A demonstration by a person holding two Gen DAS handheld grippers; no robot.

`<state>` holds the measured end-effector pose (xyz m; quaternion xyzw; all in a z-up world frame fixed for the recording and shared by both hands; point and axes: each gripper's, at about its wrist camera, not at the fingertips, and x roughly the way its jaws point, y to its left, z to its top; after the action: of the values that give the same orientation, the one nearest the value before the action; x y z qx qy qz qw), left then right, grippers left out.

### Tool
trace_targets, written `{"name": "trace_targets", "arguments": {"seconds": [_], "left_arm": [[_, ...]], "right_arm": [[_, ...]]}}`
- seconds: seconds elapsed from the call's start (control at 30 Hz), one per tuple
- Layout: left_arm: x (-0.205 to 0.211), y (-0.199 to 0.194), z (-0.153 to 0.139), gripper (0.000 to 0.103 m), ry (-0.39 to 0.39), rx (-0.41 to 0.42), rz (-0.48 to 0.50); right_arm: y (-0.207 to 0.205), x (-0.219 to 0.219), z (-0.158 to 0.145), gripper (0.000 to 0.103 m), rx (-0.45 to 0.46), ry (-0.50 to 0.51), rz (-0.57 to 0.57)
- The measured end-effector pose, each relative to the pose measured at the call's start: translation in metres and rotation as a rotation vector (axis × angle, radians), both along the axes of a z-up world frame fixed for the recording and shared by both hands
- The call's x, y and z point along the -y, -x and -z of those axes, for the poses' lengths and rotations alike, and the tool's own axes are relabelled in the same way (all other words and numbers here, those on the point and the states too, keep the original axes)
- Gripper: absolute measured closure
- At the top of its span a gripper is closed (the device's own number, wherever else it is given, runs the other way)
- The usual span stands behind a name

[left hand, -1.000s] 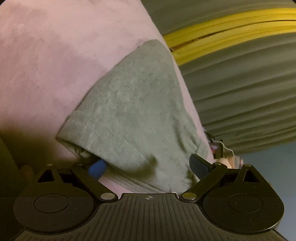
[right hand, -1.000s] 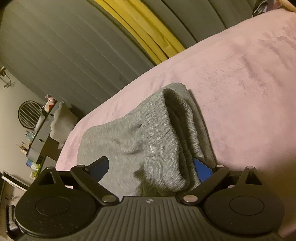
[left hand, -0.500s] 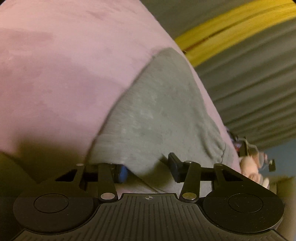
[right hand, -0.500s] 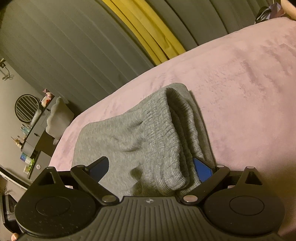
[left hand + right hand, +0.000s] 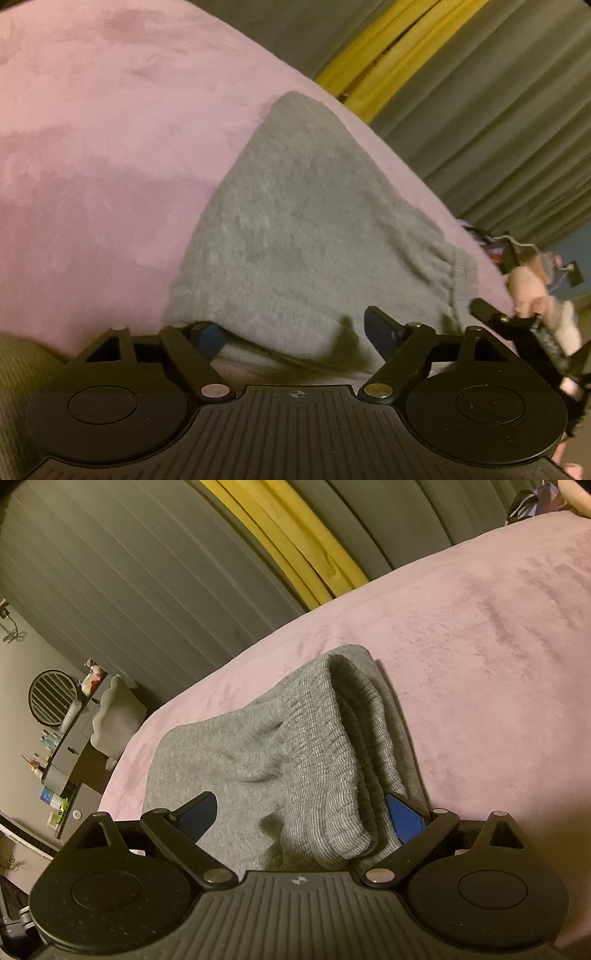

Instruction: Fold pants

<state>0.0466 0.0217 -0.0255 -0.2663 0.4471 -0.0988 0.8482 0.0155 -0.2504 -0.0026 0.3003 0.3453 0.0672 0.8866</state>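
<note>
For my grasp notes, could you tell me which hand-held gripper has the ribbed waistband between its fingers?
The right hand-held gripper: the ribbed waistband bunches between its fingers, while the left one straddles plain fabric.

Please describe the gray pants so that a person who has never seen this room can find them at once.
Look at the big pink bed cover before the dark curtains. On it lies one folded gray garment, the pants. Their thick ribbed waistband is the only knit gray thing there.
</note>
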Motion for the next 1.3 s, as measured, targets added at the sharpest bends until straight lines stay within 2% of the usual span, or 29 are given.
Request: {"name": "trace_targets", "arguments": {"seconds": [0.1, 0.13, 0.23, 0.33, 0.37, 0.4, 0.47, 0.53, 0.6, 0.63, 0.7, 0.77, 0.87, 0.97, 1.07, 1.1, 1.13, 1.17, 1.23, 1.3], "left_arm": [[-0.006, 0.002, -0.001, 0.033, 0.000, -0.009, -0.022], [-0.010, 0.003, -0.001, 0.040, 0.004, -0.016, -0.031], [-0.026, 0.004, -0.001, 0.044, 0.042, -0.050, -0.079], [-0.045, 0.010, -0.007, 0.044, 0.054, -0.095, -0.125], [-0.050, 0.011, -0.010, 0.042, 0.070, -0.100, -0.135], [-0.055, 0.013, -0.015, 0.038, 0.049, -0.097, -0.163], [-0.058, 0.020, -0.037, 0.019, -0.110, -0.022, -0.243], [-0.060, 0.023, -0.056, 0.007, -0.205, 0.102, -0.274], [-0.059, 0.012, -0.060, 0.006, -0.221, 0.163, -0.201], [-0.059, 0.003, -0.056, 0.005, -0.205, 0.166, -0.149], [-0.057, -0.021, -0.038, 0.005, -0.155, 0.109, -0.068], [-0.049, -0.047, -0.017, 0.006, -0.124, 0.056, -0.037], [-0.029, -0.077, 0.007, 0.006, -0.094, 0.004, 0.071], [-0.006, -0.102, 0.024, 0.006, -0.126, -0.044, 0.165], [0.001, -0.116, 0.027, 0.004, -0.154, -0.024, 0.173], [0.003, -0.119, 0.026, 0.004, -0.153, 0.005, 0.163], [0.006, -0.122, 0.025, 0.011, -0.164, 0.039, 0.162], [0.009, -0.124, 0.026, 0.017, -0.191, 0.058, 0.159], [0.014, -0.121, 0.025, 0.023, -0.218, 0.085, 0.158], [0.014, -0.114, 0.020, 0.027, -0.230, 0.111, 0.179]], "right_arm": [[0.000, 0.001, -0.001, 0.006, -0.002, 0.003, -0.004], [-0.001, 0.001, -0.001, 0.006, -0.005, 0.003, -0.006], [-0.004, 0.002, -0.004, 0.006, -0.016, 0.010, -0.012], [-0.006, 0.005, -0.009, 0.006, -0.023, 0.081, 0.008], [-0.007, 0.009, -0.009, 0.006, -0.029, 0.101, 0.023], [-0.009, 0.012, -0.009, 0.005, -0.038, 0.103, 0.031], [-0.017, 0.022, -0.004, 0.005, -0.081, 0.074, 0.038], [-0.028, 0.030, 0.003, 0.005, -0.126, 0.042, 0.031], [-0.039, 0.035, 0.009, 0.004, -0.156, 0.031, 0.005], [-0.044, 0.038, 0.012, 0.004, -0.167, 0.025, -0.008], [-0.056, 0.043, 0.023, 0.004, -0.203, -0.035, -0.047], [-0.065, 0.046, 0.032, 0.004, -0.229, -0.102, -0.083], [-0.071, 0.043, 0.034, 0.004, -0.217, -0.113, -0.155], [-0.074, 0.036, 0.034, 0.004, -0.199, -0.082, -0.206], [-0.079, 0.024, 0.035, 0.004, -0.169, -0.032, -0.228], [-0.081, 0.018, 0.034, 0.005, -0.161, -0.002, -0.236], [-0.083, 0.013, 0.032, 0.013, -0.146, 0.029, -0.245], [-0.083, 0.009, 0.032, 0.031, -0.134, 0.056, -0.243], [-0.087, 0.010, 0.032, 0.036, -0.126, 0.039, -0.243], [-0.088, 0.018, 0.035, 0.036, -0.130, -0.004, -0.238]]}}
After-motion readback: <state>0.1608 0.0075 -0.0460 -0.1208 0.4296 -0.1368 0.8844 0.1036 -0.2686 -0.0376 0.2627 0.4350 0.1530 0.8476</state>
